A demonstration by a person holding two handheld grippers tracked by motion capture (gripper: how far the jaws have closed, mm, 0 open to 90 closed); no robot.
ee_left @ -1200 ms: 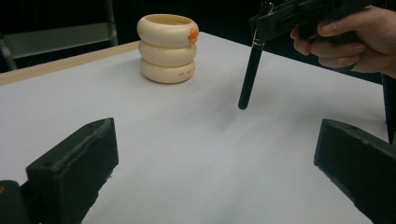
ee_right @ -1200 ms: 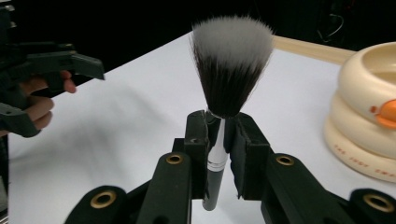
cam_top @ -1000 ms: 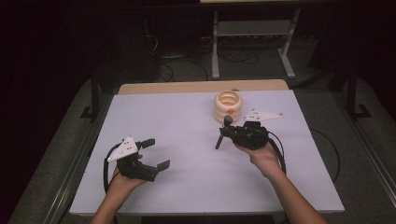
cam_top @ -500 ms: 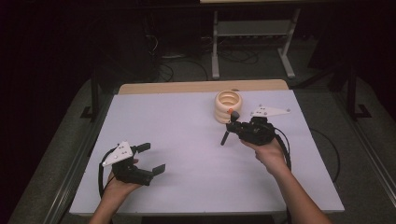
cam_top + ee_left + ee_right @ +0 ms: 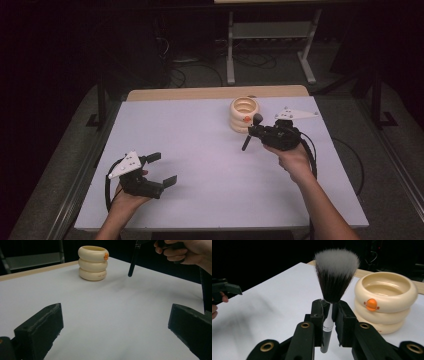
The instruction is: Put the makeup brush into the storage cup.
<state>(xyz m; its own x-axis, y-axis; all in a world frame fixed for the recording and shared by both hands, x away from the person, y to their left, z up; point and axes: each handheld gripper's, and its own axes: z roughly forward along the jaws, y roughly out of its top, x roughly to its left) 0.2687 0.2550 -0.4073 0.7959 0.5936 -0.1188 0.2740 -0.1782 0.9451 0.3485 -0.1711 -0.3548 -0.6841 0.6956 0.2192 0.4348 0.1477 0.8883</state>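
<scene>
I am holding a makeup brush (image 5: 331, 302) in the right tongs (image 5: 329, 315), the jaws pinching its silver ferrule and dark handle while the bristle head is standing up above them. In the high view the right tongs (image 5: 256, 131) are hovering at about two o'clock on the white bench (image 5: 200, 150), with the brush (image 5: 250, 132) slanting down toward the surface, its handle tip hanging above the bench. Just beside it, at one o'clock, the cream ringed holder (image 5: 243, 114) with an orange dot is sitting upright, its mouth open. I am resting the left tongs (image 5: 162, 169) at about seven o'clock, well apart from the holder, their jaws standing wide with nothing between them.
</scene>
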